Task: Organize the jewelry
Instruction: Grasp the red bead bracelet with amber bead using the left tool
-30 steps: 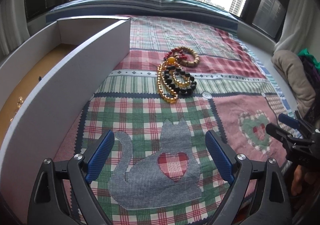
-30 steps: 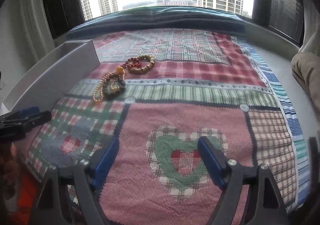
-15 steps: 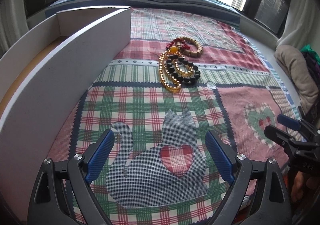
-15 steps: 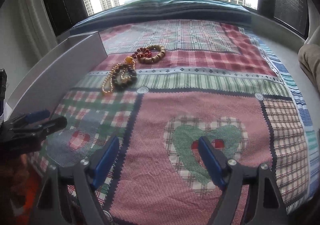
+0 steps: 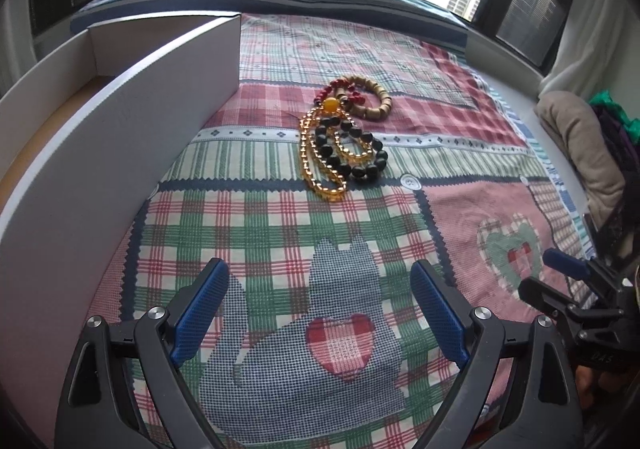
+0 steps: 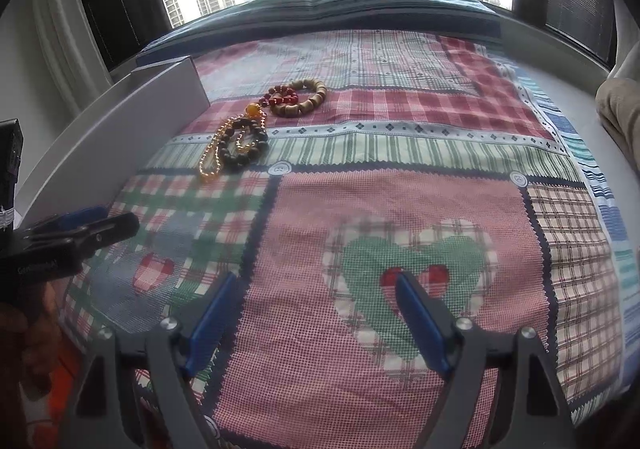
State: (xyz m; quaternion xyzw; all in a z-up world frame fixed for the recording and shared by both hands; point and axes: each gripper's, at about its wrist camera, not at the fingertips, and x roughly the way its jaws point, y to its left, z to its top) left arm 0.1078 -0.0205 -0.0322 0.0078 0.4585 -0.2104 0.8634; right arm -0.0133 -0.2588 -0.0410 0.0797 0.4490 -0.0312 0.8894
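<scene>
A heap of bead jewelry lies on the patchwork quilt (image 5: 280,225): a gold bead strand (image 5: 316,165), a black bead bracelet (image 5: 360,161), a tan wooden bracelet (image 5: 378,93) and red beads (image 5: 356,97). The same heap (image 6: 256,129) shows at upper left in the right wrist view. A white open box (image 5: 132,137) stands left of it. My left gripper (image 5: 318,281) hangs open over the cat patch, well short of the beads. Over the heart patch, my right gripper (image 6: 316,297) is open too, nothing between its fingers.
Each gripper shows in the other's view: the right one (image 5: 568,289) at the right edge, the left one (image 6: 80,229) at the left edge. A beige cushion (image 5: 580,153) and clothes lie at the right. The window ledge (image 6: 360,13) runs behind the quilt (image 6: 400,189).
Both views have tipped slightly, so the beads and box sit a little lower in frame. Both grippers stay open and the jewelry has not moved.
</scene>
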